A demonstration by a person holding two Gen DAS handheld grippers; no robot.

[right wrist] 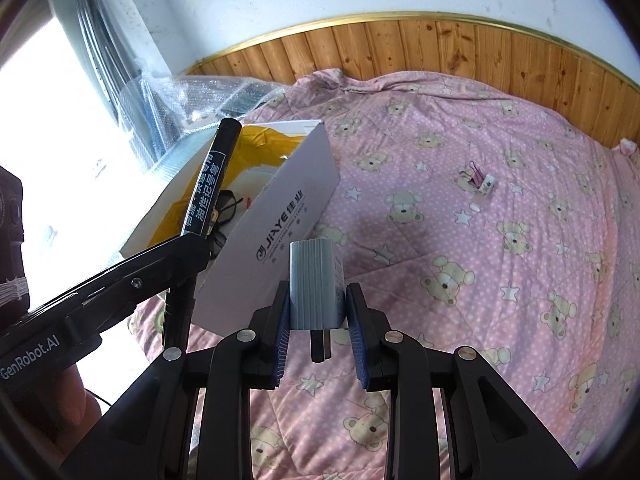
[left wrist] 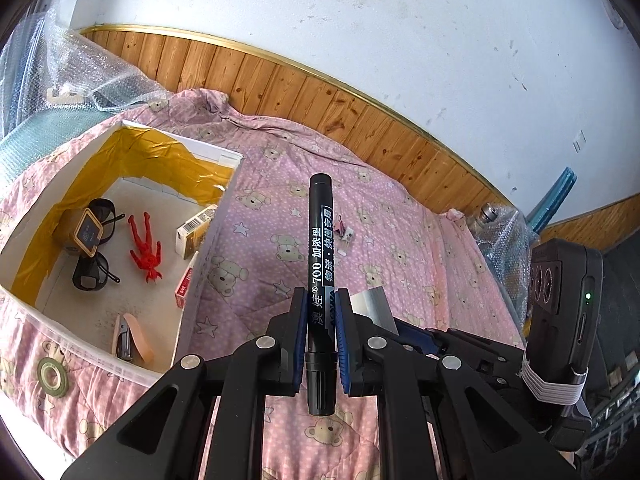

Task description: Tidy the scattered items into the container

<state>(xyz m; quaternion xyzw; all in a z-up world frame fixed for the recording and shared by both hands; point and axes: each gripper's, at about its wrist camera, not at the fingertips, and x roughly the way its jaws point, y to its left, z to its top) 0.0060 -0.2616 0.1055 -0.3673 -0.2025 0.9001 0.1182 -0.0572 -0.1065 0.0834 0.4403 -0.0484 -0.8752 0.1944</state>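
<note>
Left gripper (left wrist: 323,316) fingers pinch a black marker (left wrist: 319,240); right gripper (right wrist: 318,312) fingers clamp a grey ribbed block (right wrist: 314,284).

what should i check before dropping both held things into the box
1. Left gripper hold on the black marker: ok, clamped low on the barrel, marker upright.
2. Right gripper hold on the grey ribbed block: ok, pads against both its sides.
3. Marker over the white box: not ok, it is over the pink quilt to the right of the box wall.
4. Bare floor inside the box: ok, there is space between the red figure and the stapler.
5. Items left outside: not ok, a binder clip lies on the quilt.
</note>
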